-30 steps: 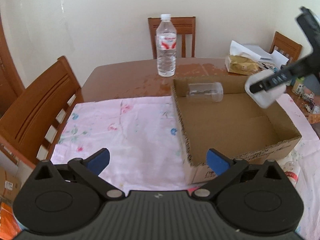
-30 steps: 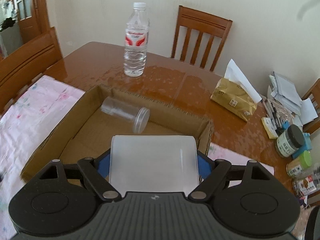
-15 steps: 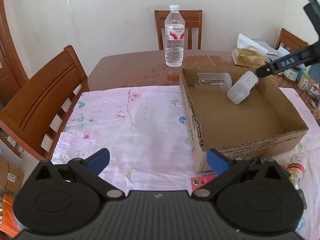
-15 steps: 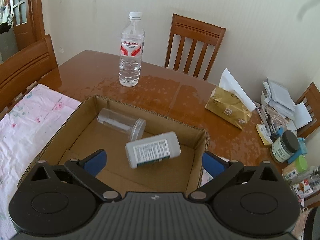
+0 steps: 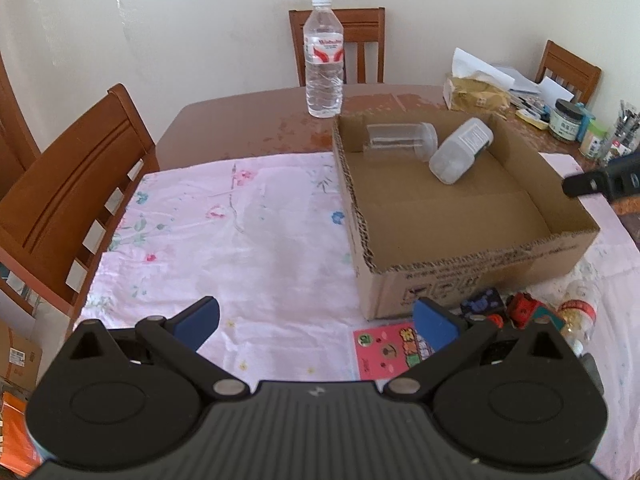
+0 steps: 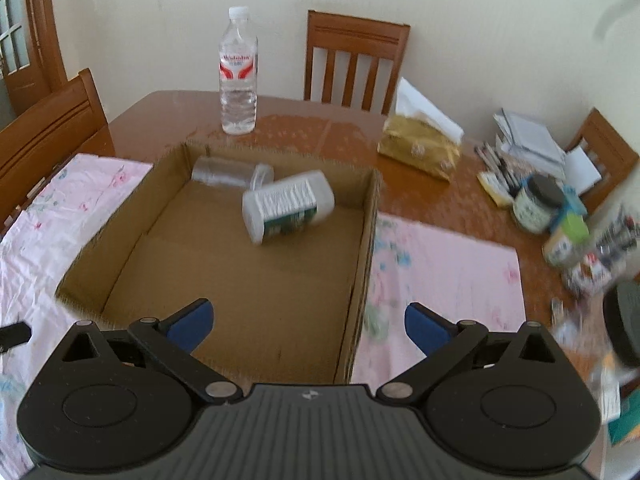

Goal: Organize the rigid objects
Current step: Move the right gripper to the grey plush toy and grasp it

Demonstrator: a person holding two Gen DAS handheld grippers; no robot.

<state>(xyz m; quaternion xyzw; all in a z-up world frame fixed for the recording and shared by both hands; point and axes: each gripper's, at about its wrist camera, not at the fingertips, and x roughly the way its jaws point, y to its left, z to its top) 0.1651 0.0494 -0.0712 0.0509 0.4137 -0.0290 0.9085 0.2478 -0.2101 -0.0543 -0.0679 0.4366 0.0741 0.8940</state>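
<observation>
Two plastic cylinders [image 6: 288, 206] lying in corrugated cardboard box [image 6: 360, 248].

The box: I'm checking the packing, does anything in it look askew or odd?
Both items in the box lie on their sides at its far end: the clear jar along the back wall and the white bottle slanted beside it, seemingly touching. Nothing looks spilled or damaged. The torn rim is ragged.

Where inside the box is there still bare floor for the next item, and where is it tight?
The cardboard box is bare across its near half and along the left wall. The far edge is crowded: a clear jar lies in the far-left corner and a white bottle beside it. Outside, small toys crowd the box's near wall.
</observation>
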